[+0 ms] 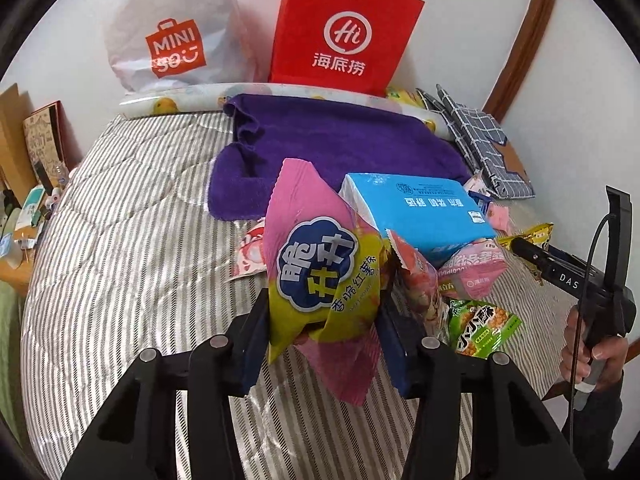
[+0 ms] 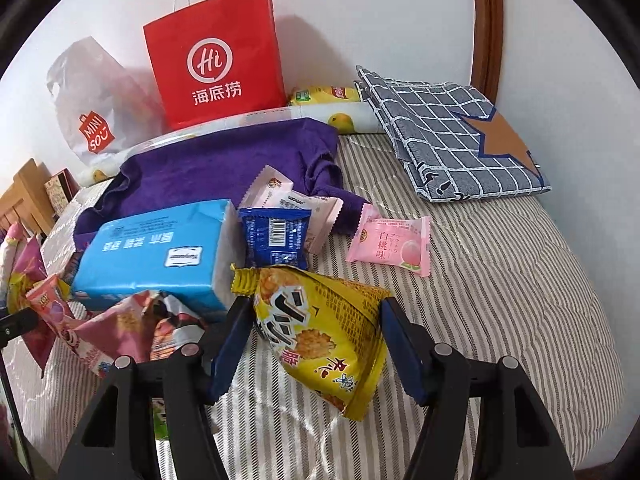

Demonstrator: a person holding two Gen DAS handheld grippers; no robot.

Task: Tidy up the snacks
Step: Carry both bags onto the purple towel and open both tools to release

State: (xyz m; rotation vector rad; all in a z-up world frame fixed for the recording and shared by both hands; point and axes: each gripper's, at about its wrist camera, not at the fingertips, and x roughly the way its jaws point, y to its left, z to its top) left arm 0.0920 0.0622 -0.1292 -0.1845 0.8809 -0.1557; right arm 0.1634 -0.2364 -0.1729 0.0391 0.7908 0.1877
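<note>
in the left wrist view, the left tool (image 1: pixel 322 316) is squeezed onto a pink and yellow crinkly snack bag (image 1: pixel 316 276) and holds it up above the striped bed (image 1: pixel 132 264). most snacks are not sorted yet, i think: a blue soft tissue pack (image 1: pixel 420 212), a small green snack packet (image 1: pixel 482 326) and pink packets lie in a messy heap just beside it. a red paper bag (image 1: pixel 344 28) stands far back by the wall, past a purple towel (image 1: pixel 340 148). a hand (image 1: pixel 592 344) at the right edge grips the other tool's handle. in the right wrist view, the right tool (image 2: pixel 316 316) is closed on a yellow crinkly snack bag (image 2: pixel 320 328), low over the bed and tipped down. a pink peach candy packet (image 2: pixel 390 246) and a dark blue little packet (image 2: pixel 276 236) lie near it, not tidied.
</note>
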